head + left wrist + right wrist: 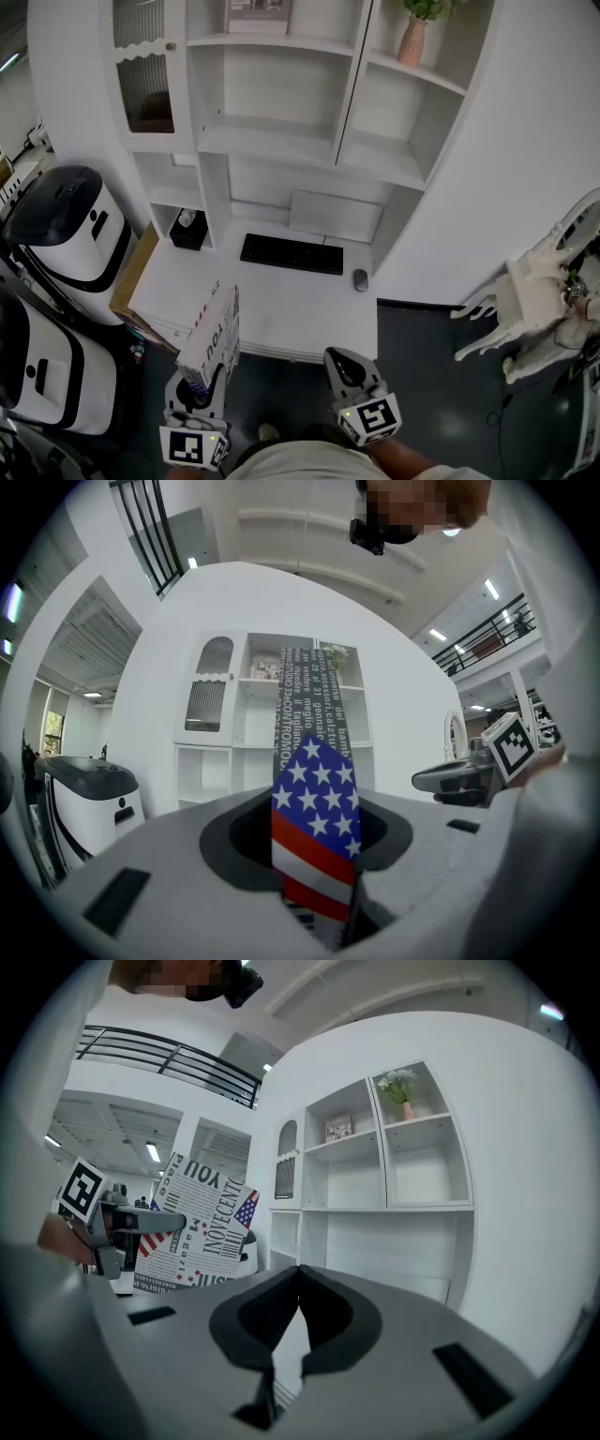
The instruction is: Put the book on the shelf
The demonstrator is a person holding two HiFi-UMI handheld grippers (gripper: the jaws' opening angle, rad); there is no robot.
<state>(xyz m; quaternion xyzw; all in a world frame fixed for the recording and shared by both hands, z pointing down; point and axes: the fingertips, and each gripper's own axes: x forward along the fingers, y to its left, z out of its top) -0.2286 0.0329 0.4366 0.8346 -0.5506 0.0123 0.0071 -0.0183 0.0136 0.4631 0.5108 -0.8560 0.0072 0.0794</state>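
The book, with a newsprint cover and a stars-and-stripes spine, stands upright in my left gripper at the bottom left of the head view. In the left gripper view its spine fills the gap between the jaws, which are shut on it. My right gripper is beside it at the bottom centre, its jaws shut with nothing between them. In the right gripper view the book shows at the left. The white shelf unit rises ahead behind a desk, with several bare compartments.
The white desk carries a black keyboard, a mouse and a black tissue box. A pink vase and a picture frame sit on upper shelves. White-and-black machines stand left; a white chair is at the right.
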